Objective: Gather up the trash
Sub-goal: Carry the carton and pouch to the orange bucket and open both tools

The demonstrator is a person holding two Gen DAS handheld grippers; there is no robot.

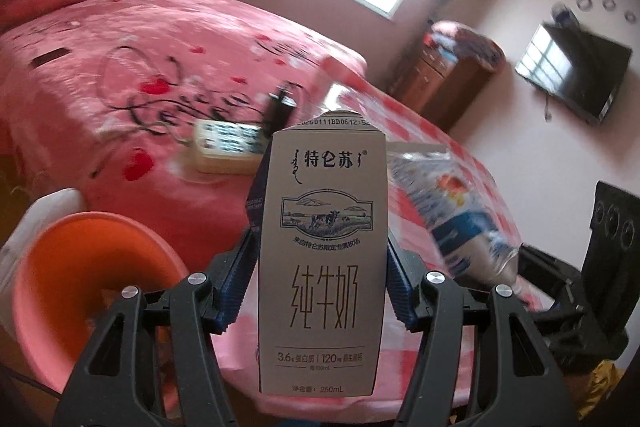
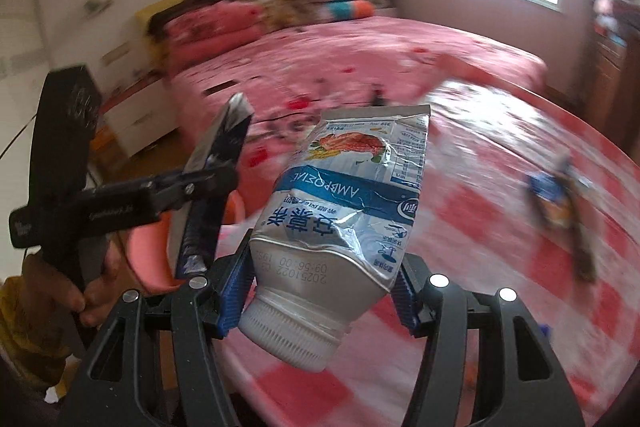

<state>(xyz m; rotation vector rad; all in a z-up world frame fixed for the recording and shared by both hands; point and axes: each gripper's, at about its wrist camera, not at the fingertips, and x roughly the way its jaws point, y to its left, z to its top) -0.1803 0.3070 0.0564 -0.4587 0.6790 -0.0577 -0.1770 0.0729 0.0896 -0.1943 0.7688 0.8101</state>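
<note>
A tall grey milk carton [image 1: 320,247] stands upright between the blue pads of my left gripper [image 1: 320,259], which is shut on its sides. My right gripper [image 2: 324,283] is shut on a crumpled silver and blue yogurt pouch [image 2: 348,195], with its white screw cap [image 2: 292,335] pointing toward the camera. The left wrist view shows that pouch [image 1: 452,215] blurred at the right, over the table. In the right wrist view my left gripper [image 2: 208,183] appears at the left with the carton [image 2: 224,143] edge-on, held by a person's hand [image 2: 76,295].
An orange-pink bin [image 1: 92,267] stands low at the left, beside a round table with a pink checked cloth [image 2: 500,227]. A blue wrapper [image 2: 556,199] lies on the table. Behind are a pink bed [image 1: 160,67] with a power strip [image 1: 224,147], a cabinet [image 1: 440,75] and a wall TV [image 1: 572,71].
</note>
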